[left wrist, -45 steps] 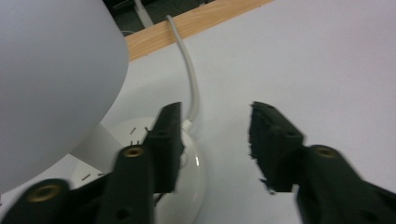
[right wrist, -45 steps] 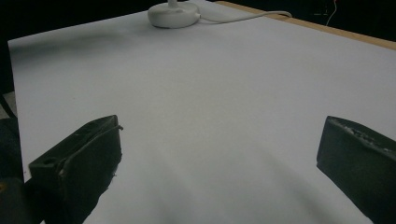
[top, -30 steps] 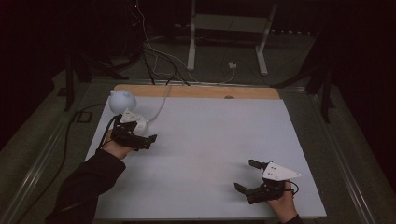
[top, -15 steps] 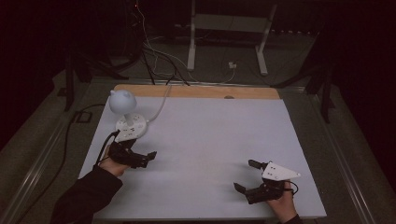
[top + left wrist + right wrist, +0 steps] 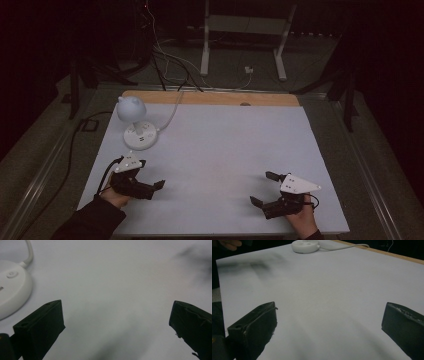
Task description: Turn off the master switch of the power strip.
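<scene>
Left gripper [image 5: 151,173]: jaws wide apart, nothing between them but bare table [image 5: 225,150]. Same finding in the left gripper view [image 5: 116,322]: open gap over white surface, no contact with anything. Points toward roughly 3 o'clock in the high view, low over the near left part of the table.

Right gripper [image 5: 262,188]: jaws likewise spread and empty, confirmed in the right gripper view [image 5: 329,325]. Sits at the near right, aimed toward about 10 o'clock across the table.

Lamp [image 5: 141,136]: small, white, round flat base, short stem, globe head. Stands upright at the far left of the table, long axis vertical. Lies near the left gripper at about 12 o'clock from its jaws, apart from them, not touching. Appears in the left gripper view [image 5: 12,287] at about 10 o'clock off the gap, so off the jaw line; calls for a turn of the left hand toward the far edge before any closing. Lies well apart from the right gripper, at about 10 o'clock from it in the high view and near 12 o'clock at the top of the right gripper view [image 5: 305,245].

Cable [image 5: 172,112]: leaves the base toward 1 o'clock and runs off over the wooden strip [image 5: 210,98] at the far edge.

Judgement: left hand clearly the nearer. Round base offers no preferred side; stem the narrowest part for a jaw grip. Cable side best avoided.
</scene>
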`<state>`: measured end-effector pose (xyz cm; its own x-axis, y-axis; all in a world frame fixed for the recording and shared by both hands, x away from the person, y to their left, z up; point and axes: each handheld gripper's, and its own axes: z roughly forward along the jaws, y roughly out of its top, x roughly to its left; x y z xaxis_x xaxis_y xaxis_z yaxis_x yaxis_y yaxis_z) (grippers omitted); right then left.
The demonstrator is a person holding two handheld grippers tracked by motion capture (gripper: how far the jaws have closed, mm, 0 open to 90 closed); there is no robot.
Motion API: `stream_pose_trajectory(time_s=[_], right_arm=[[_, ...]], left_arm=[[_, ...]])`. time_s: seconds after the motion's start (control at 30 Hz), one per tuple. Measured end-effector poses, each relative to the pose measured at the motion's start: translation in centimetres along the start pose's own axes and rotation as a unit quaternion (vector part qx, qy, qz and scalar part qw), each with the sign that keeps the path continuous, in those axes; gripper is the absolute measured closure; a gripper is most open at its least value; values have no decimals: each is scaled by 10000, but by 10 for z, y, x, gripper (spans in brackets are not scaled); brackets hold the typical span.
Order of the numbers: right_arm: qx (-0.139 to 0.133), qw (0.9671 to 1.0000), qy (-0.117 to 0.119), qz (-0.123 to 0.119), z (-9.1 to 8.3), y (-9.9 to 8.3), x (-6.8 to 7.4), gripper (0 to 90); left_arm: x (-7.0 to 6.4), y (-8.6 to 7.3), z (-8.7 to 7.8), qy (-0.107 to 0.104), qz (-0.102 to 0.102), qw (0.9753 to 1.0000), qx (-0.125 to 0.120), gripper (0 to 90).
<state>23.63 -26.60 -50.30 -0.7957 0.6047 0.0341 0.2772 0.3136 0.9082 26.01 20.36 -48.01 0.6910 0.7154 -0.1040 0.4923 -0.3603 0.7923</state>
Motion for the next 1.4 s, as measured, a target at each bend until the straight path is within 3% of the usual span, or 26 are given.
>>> stream_pose_trajectory(time_s=[0.47, 0.63, 0.77, 0.93, 1.1, 1.4], right_arm=[[24, 10000, 8, -25, 0, 0, 0, 0], [46, 10000, 16, -26, 0, 0, 0, 0], [47, 10000, 20, -47, 0, 0, 0, 0], [63, 10000, 26, -52, 1, -1, 0, 0], [98, 9999, 59, -52, 2, -1, 0, 0], [138, 9999, 88, -47, 4, -2, 0, 0]], left_arm=[[-11, -35, -3, -27, 67, 9997, 226, 3], [-8, -45, -8, -92, 92, 9999, 14, 3], [-6, -52, -11, 83, 136, 9999, 30, 3], [0, -56, -10, 151, 103, 9998, 36, 3], [-1, -55, -6, 246, 271, 9993, 22, 4], [-1, -54, -6, 203, 290, 9994, -51, 4]])
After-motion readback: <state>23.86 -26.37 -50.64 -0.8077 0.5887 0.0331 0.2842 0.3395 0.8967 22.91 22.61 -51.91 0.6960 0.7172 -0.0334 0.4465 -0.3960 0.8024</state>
